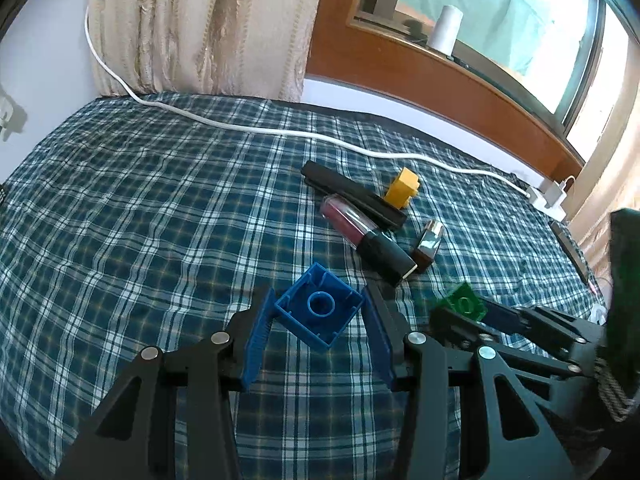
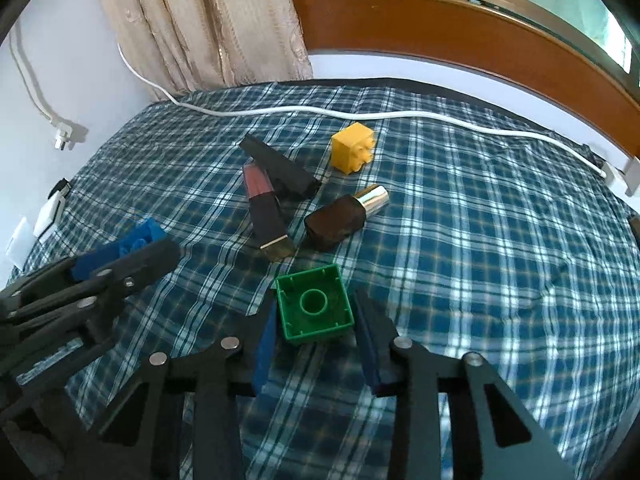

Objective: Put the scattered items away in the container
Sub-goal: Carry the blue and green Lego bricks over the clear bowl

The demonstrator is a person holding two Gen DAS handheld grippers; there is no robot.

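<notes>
My left gripper is shut on a blue toy brick, whose hollow underside faces the camera. A green brick, hollow side also toward the camera, sits between the pads of my right gripper, which press on its two sides. Each gripper shows in the other's view: the left gripper with the blue brick, and the right gripper with the green brick. A yellow brick, a black case, a lip gloss and a brown lipstick lie beyond. No container is in view.
Everything rests on a blue plaid bedspread. A white cable crosses its far side to a power strip at the right. A curtain, a wooden window sill and a white roll stand behind.
</notes>
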